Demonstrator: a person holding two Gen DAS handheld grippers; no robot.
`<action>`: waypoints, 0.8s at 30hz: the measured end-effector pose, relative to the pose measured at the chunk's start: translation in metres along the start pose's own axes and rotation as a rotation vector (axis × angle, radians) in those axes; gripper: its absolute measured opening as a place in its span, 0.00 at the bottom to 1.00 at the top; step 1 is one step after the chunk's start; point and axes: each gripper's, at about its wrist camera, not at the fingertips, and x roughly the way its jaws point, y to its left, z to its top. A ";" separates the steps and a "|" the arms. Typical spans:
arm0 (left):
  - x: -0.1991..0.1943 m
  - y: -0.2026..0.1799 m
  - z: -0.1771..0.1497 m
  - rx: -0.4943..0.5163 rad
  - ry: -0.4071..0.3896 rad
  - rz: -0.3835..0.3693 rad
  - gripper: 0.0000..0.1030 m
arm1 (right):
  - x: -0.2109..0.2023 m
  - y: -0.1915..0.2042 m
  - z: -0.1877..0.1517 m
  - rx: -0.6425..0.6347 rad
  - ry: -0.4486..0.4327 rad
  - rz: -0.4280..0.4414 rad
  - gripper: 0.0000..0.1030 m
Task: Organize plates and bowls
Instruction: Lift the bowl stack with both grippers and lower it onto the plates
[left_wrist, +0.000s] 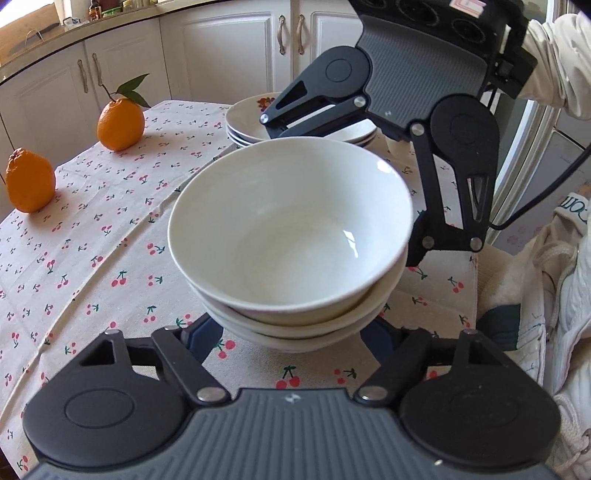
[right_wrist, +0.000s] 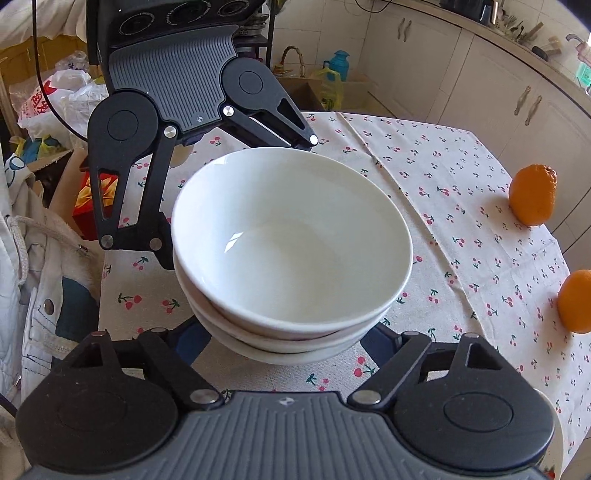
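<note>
A stack of white bowls (left_wrist: 291, 243) is flanked from opposite sides by the left gripper (left_wrist: 291, 338) and the right gripper (right_wrist: 284, 345), each spread wide around its base; actual contact is hidden by the bowls. Beyond the right gripper a stack of plates (left_wrist: 251, 125) is seen, with two oranges (left_wrist: 120, 123) on the cherry-print tablecloth (left_wrist: 92, 236) left of the left gripper.

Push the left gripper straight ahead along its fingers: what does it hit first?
The stack of white ceramic bowls. The left gripper is wide open with the stack's base between its fingers, apparently untouched. The right gripper faces it from beyond the stack, so that comes next; depth is unclear.
</note>
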 end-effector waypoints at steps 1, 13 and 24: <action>0.000 0.001 0.000 0.000 -0.002 -0.003 0.78 | 0.000 0.000 0.000 0.004 -0.001 0.005 0.87; -0.001 0.000 0.004 -0.011 0.006 -0.003 0.78 | -0.003 -0.004 0.002 0.038 -0.007 0.019 0.86; -0.009 -0.011 0.024 0.014 -0.013 0.038 0.78 | -0.026 -0.005 -0.001 0.033 -0.034 -0.016 0.86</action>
